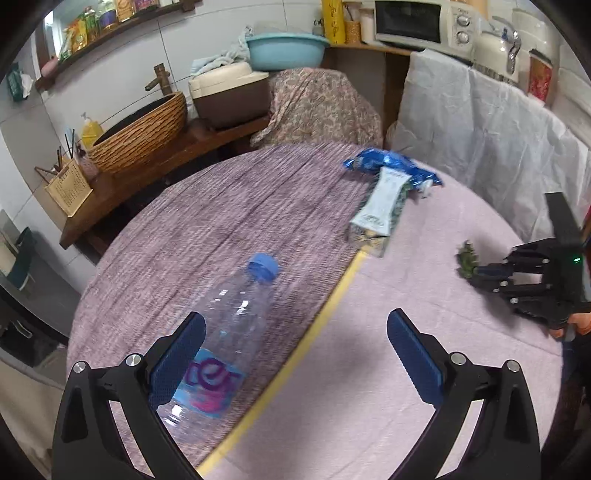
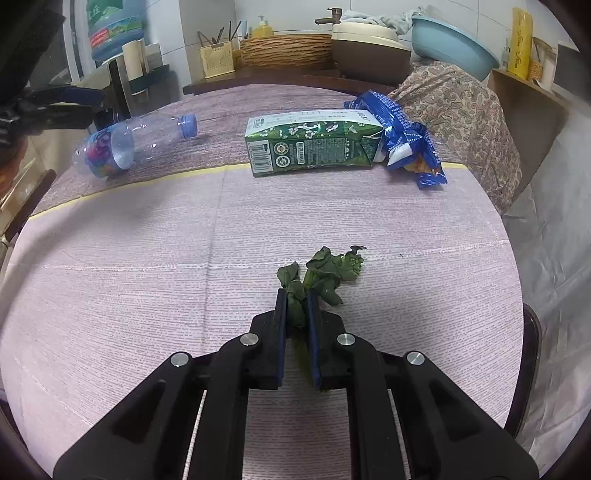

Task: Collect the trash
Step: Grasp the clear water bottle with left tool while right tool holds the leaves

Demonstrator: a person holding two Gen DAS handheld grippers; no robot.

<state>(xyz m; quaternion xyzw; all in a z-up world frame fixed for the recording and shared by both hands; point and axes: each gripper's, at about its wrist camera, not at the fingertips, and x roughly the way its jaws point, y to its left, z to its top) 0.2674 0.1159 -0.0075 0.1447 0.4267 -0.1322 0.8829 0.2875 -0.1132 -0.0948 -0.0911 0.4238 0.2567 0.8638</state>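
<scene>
On the round pink-clothed table (image 2: 147, 277) lie wilted green leaves (image 2: 325, 271), and my right gripper (image 2: 297, 295) is shut on their near end. From the left wrist view that same gripper (image 1: 476, 271) shows at the right with the leaves (image 1: 467, 258) at its tip. An empty clear plastic bottle (image 1: 221, 332) with a blue cap lies on its side; my left gripper (image 1: 295, 325) is open, its left pad beside the bottle. A green drink carton (image 2: 314, 147) lies farther back, touching a crumpled blue snack wrapper (image 2: 402, 133).
A yellow seam (image 1: 321, 314) crosses the tablecloth. Behind the table stand a woven basin (image 1: 140, 133), a teal bowl (image 1: 286, 50), a microwave (image 1: 421, 22) and a patterned draped cloth (image 1: 321, 107). White plastic sheeting (image 1: 480, 136) hangs at the right.
</scene>
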